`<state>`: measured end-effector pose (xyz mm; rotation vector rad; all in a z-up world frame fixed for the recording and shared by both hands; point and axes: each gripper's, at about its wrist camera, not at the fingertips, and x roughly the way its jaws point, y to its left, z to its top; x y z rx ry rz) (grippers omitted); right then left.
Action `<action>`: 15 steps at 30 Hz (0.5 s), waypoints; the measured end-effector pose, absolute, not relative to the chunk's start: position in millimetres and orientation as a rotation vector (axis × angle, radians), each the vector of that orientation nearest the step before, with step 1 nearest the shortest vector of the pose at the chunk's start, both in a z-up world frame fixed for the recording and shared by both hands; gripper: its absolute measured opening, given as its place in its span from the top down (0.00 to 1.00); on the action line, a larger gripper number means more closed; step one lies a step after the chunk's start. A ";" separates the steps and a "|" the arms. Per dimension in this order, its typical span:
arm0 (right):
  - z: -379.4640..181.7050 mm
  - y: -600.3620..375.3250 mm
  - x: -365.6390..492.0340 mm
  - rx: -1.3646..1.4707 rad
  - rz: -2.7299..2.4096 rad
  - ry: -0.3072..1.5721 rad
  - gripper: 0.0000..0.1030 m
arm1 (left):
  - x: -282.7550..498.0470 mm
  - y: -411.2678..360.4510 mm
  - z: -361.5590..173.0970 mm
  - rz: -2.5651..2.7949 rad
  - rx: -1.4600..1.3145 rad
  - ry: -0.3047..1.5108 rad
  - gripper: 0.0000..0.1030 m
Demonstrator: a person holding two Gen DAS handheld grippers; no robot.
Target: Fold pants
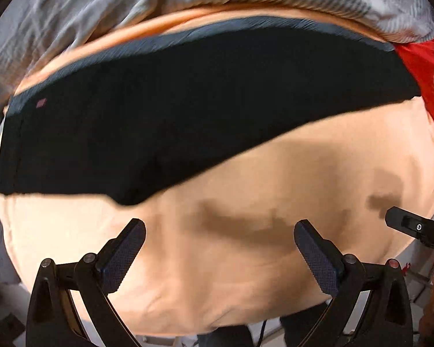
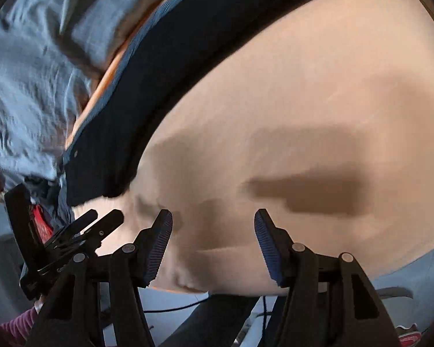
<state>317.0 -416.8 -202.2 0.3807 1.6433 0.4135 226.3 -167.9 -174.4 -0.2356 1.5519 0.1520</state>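
Dark navy pants (image 1: 173, 110) lie flat in a long band across a peach sheet (image 1: 260, 231). They also show in the right wrist view (image 2: 147, 95), running from lower left to upper right. My left gripper (image 1: 218, 248) is open and empty, held above the sheet just short of the pants' near edge. My right gripper (image 2: 213, 243) is open and empty over bare sheet, to the right of the pants' end. The right gripper's tip (image 1: 405, 222) shows at the right edge of the left view. The left gripper (image 2: 72, 237) shows at lower left in the right view.
A rumpled grey-blue blanket (image 1: 72, 14) lies beyond the pants. A red embroidered cloth (image 1: 428, 86) lies at the pants' right end. The sheet's near edge drops off just below the grippers, with floor and cables (image 2: 173, 308) beneath.
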 end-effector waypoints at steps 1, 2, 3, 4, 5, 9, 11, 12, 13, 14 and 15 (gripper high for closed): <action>-200.9 -427.8 325.1 0.391 0.395 1.628 0.39 | 234.2 -174.9 -173.9 0.148 -0.229 1.545 0.00; -200.1 -437.4 332.2 0.398 0.380 1.616 0.39 | 240.7 -181.0 -173.7 0.145 -0.225 1.540 0.00; -198.9 -443.7 337.3 0.404 0.369 1.606 0.39 | 247.5 -187.6 -173.7 0.140 -0.224 1.535 0.00; -197.3 -452.5 344.9 0.409 0.353 1.588 0.39 | 254.7 -194.7 -173.9 0.133 -0.222 1.530 0.00; -192.9 -464.2 357.1 0.406 0.333 1.549 0.39 | 260.6 -200.5 -174.0 0.130 -0.219 1.524 0.00; -176.0 -492.4 401.7 0.362 0.286 1.421 0.47 | 288.2 -225.9 -174.5 0.129 -0.227 1.508 0.00; -171.4 -506.9 429.9 0.343 0.254 1.371 0.62 | 303.8 -237.0 -174.3 0.126 -0.233 1.504 0.00; -170.8 -513.3 442.2 0.333 0.227 1.357 0.68 | 308.4 -239.1 -174.3 0.124 -0.233 1.505 0.00; -170.3 -521.3 455.0 0.333 0.190 1.341 0.71 | 311.8 -242.4 -174.3 0.123 -0.232 1.507 0.00; -170.8 -530.1 467.7 0.351 0.157 1.326 0.75 | 316.5 -247.3 -174.9 0.123 -0.231 1.507 0.00; -171.9 -537.6 477.1 0.373 0.139 1.318 0.76 | 321.9 -252.0 -174.9 0.122 -0.232 1.507 0.00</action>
